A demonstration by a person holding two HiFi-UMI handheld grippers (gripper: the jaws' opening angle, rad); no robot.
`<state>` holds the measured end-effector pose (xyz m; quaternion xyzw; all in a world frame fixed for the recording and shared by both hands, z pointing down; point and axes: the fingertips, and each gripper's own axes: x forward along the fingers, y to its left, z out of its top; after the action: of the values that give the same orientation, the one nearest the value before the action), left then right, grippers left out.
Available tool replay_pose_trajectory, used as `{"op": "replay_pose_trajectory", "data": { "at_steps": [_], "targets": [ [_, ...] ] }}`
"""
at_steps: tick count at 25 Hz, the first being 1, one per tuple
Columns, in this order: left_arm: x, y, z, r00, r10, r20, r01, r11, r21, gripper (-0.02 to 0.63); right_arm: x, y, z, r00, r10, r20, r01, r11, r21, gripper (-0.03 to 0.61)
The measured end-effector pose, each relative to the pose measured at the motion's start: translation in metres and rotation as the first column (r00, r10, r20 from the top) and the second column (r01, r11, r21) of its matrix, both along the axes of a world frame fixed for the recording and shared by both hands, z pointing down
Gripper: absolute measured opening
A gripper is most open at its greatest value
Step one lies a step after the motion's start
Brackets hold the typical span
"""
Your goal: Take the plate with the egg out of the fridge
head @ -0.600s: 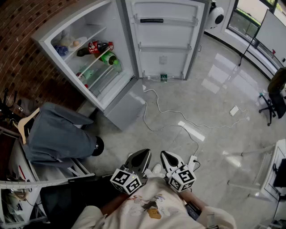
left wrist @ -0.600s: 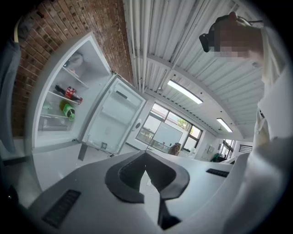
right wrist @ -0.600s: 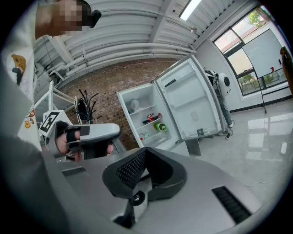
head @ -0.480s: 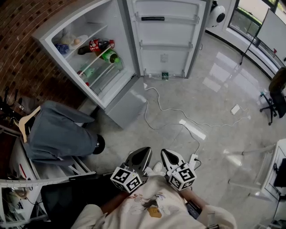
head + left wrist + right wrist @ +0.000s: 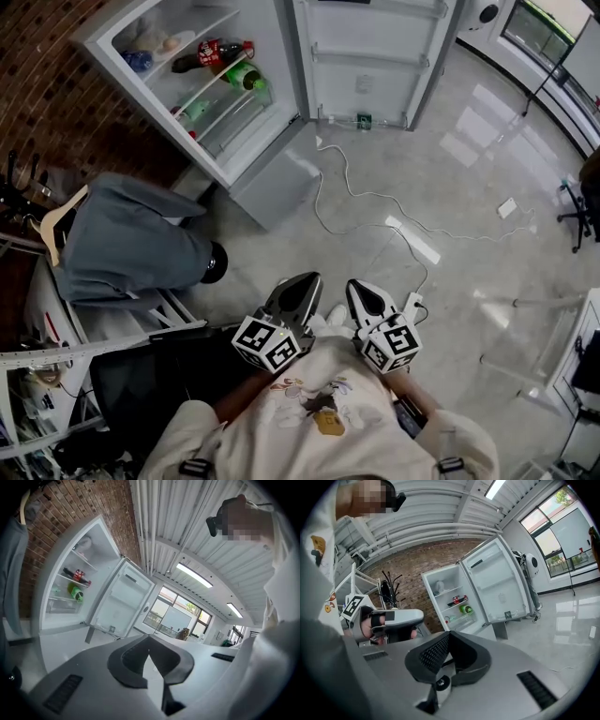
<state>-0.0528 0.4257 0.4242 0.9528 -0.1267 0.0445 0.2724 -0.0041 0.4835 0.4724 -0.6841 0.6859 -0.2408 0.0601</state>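
The fridge stands open at the head view's top left, a few steps away across the floor. On its top shelf lies a white plate with an egg. One shelf lower lie a cola bottle and a green bottle. My left gripper and right gripper are held side by side near my chest, both shut with nothing in them. The left gripper view shows the fridge far off beyond shut jaws. The right gripper view shows the fridge and the left gripper beside it.
The fridge door swings wide open to the right. A grey garment on a hanger hangs over a rack at my left. A white cable and a power strip lie on the tiled floor. An office chair stands far right.
The fridge has slid up and to the right in the head view as my head moved. Both grippers stay shut and close to my chest.
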Motion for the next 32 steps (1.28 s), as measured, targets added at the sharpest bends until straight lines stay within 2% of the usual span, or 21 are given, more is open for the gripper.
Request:
{"op": "replay_pose_trajectory", "data": {
  "at_steps": [6,12,19,26,32],
  "targets": [
    [0.006,-0.009,0.0,1.0,-0.007,-0.019,0.006,1.0,-0.008,0.009,0.008,-0.012,0.006,0.999,0.028,0.044,-0.027,1.0,-0.009,0.005],
    [0.01,-0.011,0.0,1.0,0.013,-0.016,-0.013,1.0,-0.002,0.009,0.009,-0.017,0.008,0.999,0.03,0.031,-0.029,0.999,-0.02,0.005],
    [0.005,-0.023,0.007,1.0,0.007,-0.006,-0.007,0.999,-0.04,0.009,0.002,-0.028,0.013,0.998,0.022,0.052,-0.02,0.999,-0.043,0.005],
    [-0.01,-0.054,0.016,1.0,-0.006,0.013,0.007,0.998,-0.066,0.009,-0.017,-0.058,0.026,0.995,0.004,0.1,0.003,0.997,-0.078,0.005],
    [-0.03,-0.1,0.018,1.0,-0.013,0.025,0.014,0.997,-0.072,0.009,-0.037,-0.104,0.035,0.991,-0.018,0.133,0.034,0.992,-0.123,0.005]
  ]
}}
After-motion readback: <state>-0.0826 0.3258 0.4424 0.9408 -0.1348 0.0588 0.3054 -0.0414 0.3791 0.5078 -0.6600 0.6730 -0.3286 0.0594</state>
